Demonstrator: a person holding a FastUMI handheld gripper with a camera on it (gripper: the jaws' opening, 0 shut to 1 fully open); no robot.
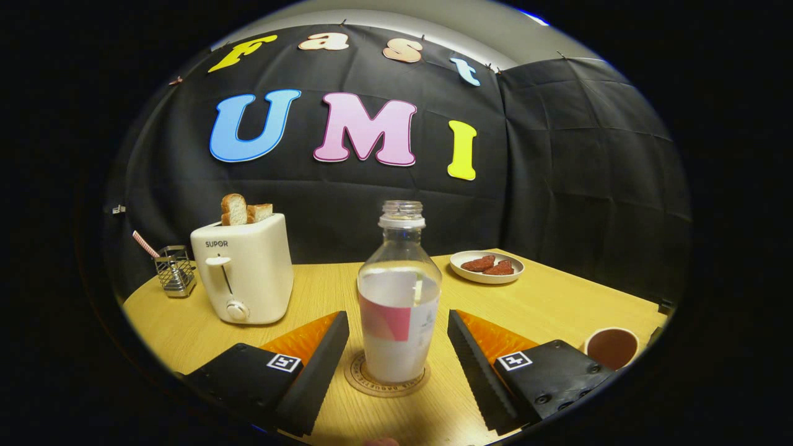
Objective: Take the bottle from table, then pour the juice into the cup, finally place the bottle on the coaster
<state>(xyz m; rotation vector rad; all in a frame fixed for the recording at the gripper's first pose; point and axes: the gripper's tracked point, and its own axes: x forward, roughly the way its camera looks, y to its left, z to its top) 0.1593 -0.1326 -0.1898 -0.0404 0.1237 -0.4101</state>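
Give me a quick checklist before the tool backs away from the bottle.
1. Bottle stands on the coaster: ok.
2. Bottle upright: ok.
3. Tool open, fingers apart from the bottle on both sides: ok.
4. Bottle cap on: not ok, the neck is open.
5. Juice in the cup: cannot tell.
6. Toaster and plate away from the fingers: ok.

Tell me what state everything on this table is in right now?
bottle: upright on coaster, uncapped, partly full
gripper: open, fingers either side of bottle, apart from it
cup: upright, dark inside
toaster: bread sticking up
plate: holds reddish pieces
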